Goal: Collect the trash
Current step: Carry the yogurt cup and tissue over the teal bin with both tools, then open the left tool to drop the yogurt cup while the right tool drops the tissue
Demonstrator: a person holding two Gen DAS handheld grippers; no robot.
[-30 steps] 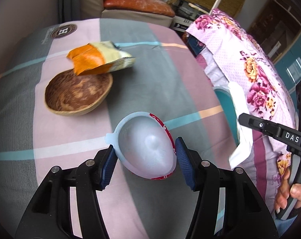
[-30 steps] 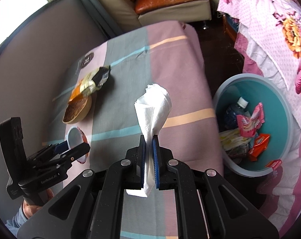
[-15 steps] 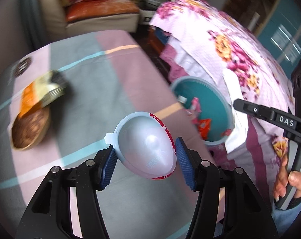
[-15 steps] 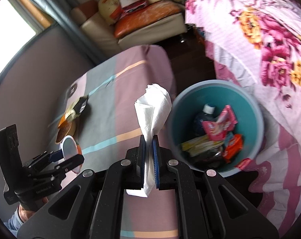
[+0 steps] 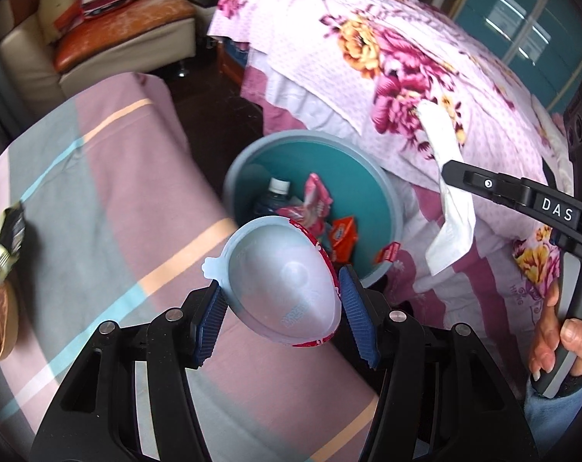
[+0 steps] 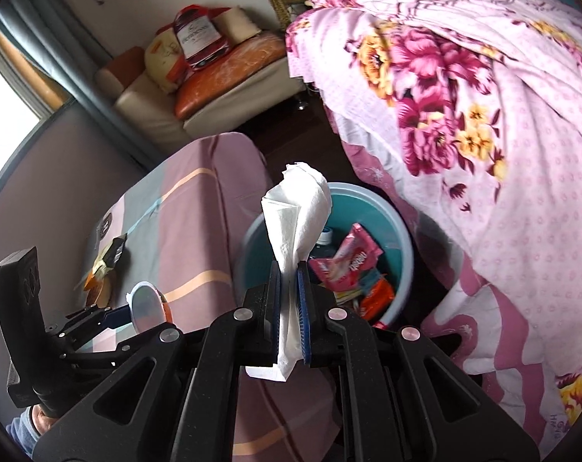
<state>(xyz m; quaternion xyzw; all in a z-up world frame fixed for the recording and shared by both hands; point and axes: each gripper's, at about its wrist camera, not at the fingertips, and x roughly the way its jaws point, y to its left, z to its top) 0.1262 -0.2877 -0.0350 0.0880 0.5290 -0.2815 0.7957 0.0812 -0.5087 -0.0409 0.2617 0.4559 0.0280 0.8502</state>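
STEP: carrying trash to bin | LEFT: left claw (image 5: 281, 298) clamped on plastic cup (image 5: 281, 288), beside trash bin (image 5: 372, 161) rim | RIGHT: right claw (image 6: 290, 281) pinching tissue (image 6: 296, 211) before bin | NEXT: likely centre over opening, release.

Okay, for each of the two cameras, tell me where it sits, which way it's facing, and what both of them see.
Left wrist: on the left gripper, facing the trash bin; shows its fingers gripping the plastic cup, plus the right hand.
Right wrist: on the right gripper, facing the bin; shows its fingers pinching the tissue.
Shared: bin, cup, tissue, striped table, floral bedspread.
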